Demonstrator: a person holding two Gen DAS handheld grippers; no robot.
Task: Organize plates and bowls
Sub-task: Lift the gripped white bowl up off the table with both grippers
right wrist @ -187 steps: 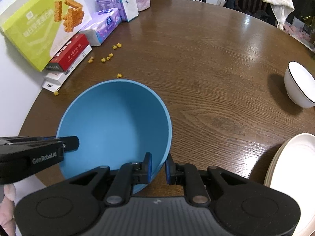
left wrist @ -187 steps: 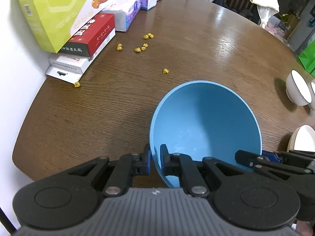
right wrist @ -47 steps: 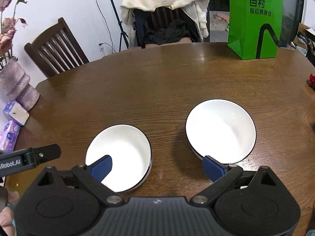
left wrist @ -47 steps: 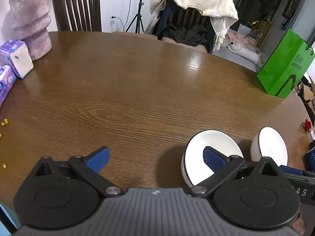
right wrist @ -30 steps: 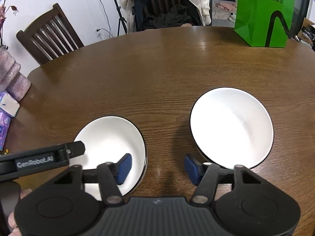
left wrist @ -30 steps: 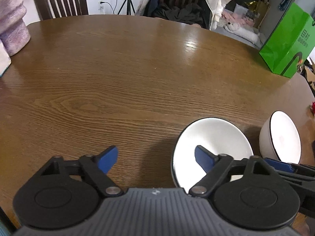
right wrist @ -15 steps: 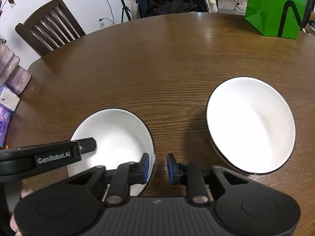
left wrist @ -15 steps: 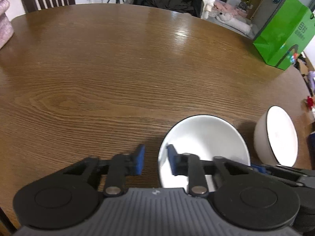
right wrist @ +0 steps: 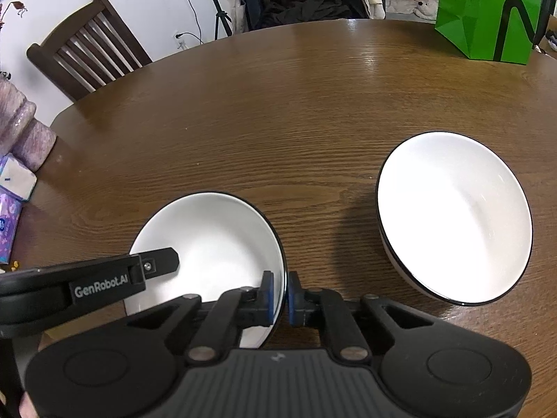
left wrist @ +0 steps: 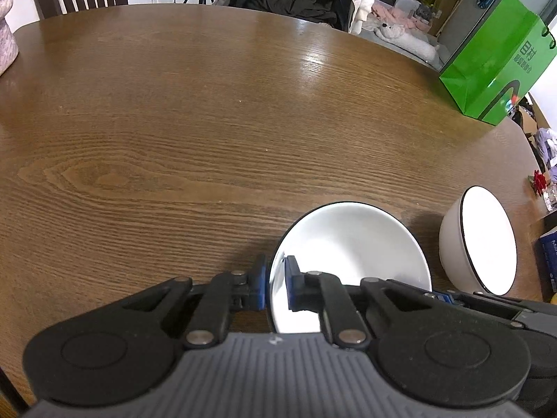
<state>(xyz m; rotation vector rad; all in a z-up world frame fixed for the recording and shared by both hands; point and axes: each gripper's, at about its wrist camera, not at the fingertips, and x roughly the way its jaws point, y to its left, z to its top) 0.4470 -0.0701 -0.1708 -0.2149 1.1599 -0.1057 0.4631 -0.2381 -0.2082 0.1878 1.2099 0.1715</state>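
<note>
You have both grippers clamped on one white black-rimmed bowl (right wrist: 209, 244) near the table (left wrist: 174, 139) edge in front of you: left gripper (left wrist: 275, 284) on its left rim, right gripper (right wrist: 281, 296) on its right rim, both having just closed down on it. Risk: thin glazed rim between small pads, so uneven lifting likely tilts or slips it; swing right and you may clip the second bowl (right wrist: 452, 216) just beside. Both bowls are empty. Green paper bag (right wrist: 487, 10) stands at the far edge, contents not visible.
</note>
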